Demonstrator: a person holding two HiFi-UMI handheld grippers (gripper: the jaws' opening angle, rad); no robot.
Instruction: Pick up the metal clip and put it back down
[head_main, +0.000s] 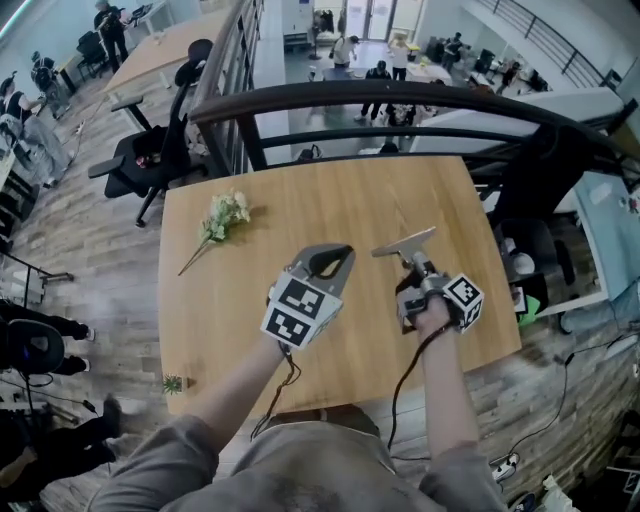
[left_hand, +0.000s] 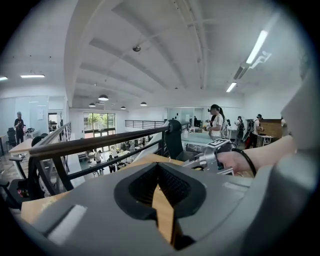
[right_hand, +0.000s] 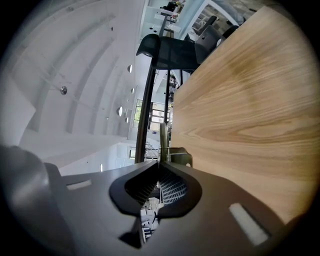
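My right gripper (head_main: 392, 245) hovers over the right half of the wooden table (head_main: 300, 200), rolled onto its side. In the right gripper view its jaws (right_hand: 159, 164) are closed, and a small metal clip (right_hand: 174, 151) with a spring sticks out from their tips, so the gripper is shut on it. The clip is too small to make out in the head view. My left gripper (head_main: 330, 262) floats beside it to the left, shut with nothing in it (left_hand: 159, 169). The left gripper view shows the right gripper (left_hand: 212, 156) and the hand holding it on the right.
A sprig of pale flowers (head_main: 222, 220) lies at the table's left. A small green bit (head_main: 173, 383) sits near the front left corner. A dark railing (head_main: 400, 100) runs behind the table's far edge, with an office chair (head_main: 150, 160) to the left.
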